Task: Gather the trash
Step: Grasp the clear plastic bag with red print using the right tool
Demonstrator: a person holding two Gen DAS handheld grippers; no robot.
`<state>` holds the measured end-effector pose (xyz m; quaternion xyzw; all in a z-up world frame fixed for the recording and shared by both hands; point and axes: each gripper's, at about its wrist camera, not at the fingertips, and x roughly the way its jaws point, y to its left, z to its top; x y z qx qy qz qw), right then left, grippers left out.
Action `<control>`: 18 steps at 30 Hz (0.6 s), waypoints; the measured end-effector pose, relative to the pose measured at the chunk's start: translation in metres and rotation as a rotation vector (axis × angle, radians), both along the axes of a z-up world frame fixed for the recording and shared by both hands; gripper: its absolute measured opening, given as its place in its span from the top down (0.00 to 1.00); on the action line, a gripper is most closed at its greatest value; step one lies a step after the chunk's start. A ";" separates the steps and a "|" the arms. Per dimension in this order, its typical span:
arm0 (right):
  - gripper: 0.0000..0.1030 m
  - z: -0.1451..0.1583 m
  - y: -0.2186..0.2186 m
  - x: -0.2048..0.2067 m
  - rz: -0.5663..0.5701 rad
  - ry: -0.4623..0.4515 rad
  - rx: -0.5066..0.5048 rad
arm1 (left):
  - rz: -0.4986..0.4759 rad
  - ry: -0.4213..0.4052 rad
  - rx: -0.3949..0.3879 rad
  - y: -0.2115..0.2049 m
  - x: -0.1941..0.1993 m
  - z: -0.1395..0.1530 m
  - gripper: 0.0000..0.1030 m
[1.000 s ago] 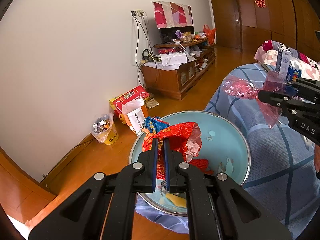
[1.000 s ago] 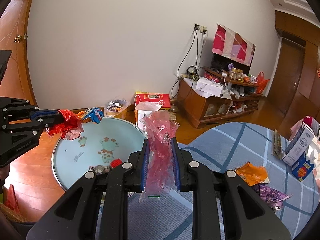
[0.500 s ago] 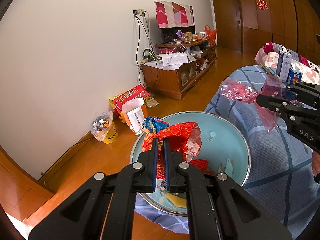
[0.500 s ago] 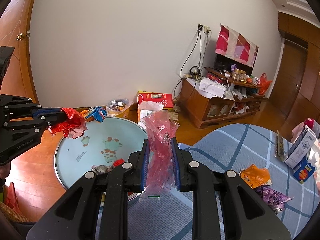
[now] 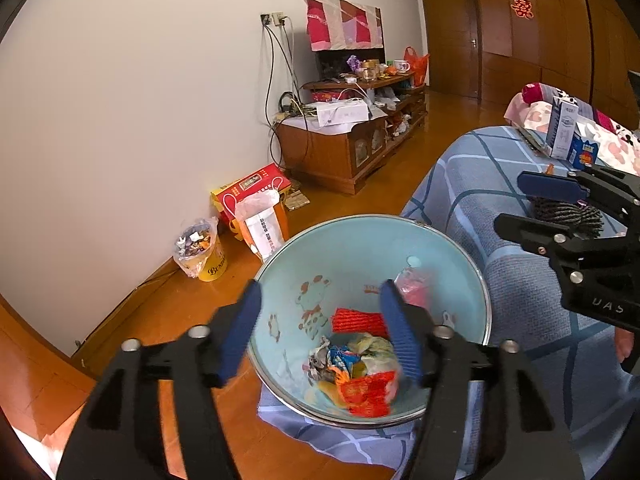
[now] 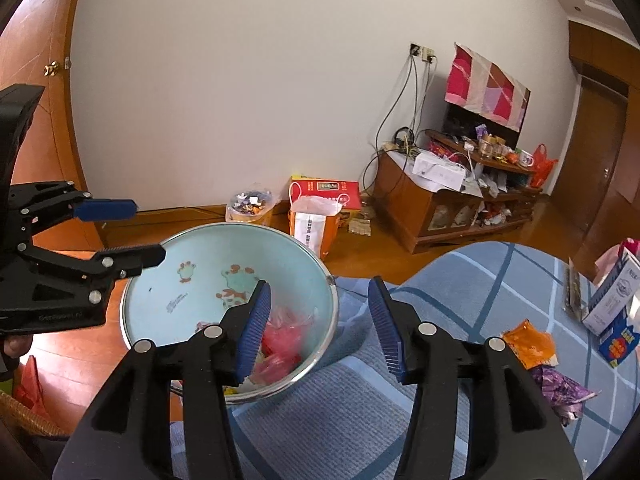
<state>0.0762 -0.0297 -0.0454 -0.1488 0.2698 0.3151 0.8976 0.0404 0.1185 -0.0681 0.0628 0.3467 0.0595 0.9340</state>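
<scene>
Both wrappers are now out of the grip and lie in the pale blue basin (image 5: 280,264), where half a second ago each was still clamped: the left tool (image 5: 320,328), low in the centre of its frame, has its jaws opening with nothing between them, and the red foil wrapper (image 5: 368,394) it held sits blurred on the heap of scraps at the basin's bottom, beside a ribbed red piece (image 5: 356,320). The right tool (image 6: 318,328) is likewise opening and empty, and its pink plastic bag (image 6: 282,336) rests against the basin's inner wall, just left of the lower middle of that frame. So this drop looks complete, and both tools are free for the next pickup. More trash waits on the blue checked bedspread (image 6: 460,292): an orange wrapper (image 6: 528,344) and a purple wrapper (image 6: 560,390) at the lower right of the right wrist view, near a white milk carton (image 6: 612,300) and a small blue carton (image 6: 618,344). Nothing lies between the right tool and those wrappers; the cartons stand close behind them and could be knocked. Along the far wall stand a bagged yellow bin (image 5: 202,254), a red box (image 5: 256,186) and a wooden TV cabinet (image 5: 344,148).
</scene>
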 end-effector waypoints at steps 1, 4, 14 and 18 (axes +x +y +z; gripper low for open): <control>0.51 0.000 -0.003 -0.001 -0.008 0.001 -0.002 | 0.001 0.003 -0.003 -0.002 0.000 -0.001 0.38; 0.50 0.001 -0.016 -0.005 -0.047 -0.008 -0.015 | 0.004 0.016 -0.014 -0.005 0.001 -0.008 0.31; 0.47 0.000 -0.139 -0.038 -0.332 -0.014 -0.068 | -0.093 0.069 -0.015 -0.052 -0.002 -0.035 0.25; 0.45 -0.007 -0.194 -0.050 -0.482 0.012 -0.078 | -0.141 0.081 -0.006 -0.073 -0.004 -0.038 0.25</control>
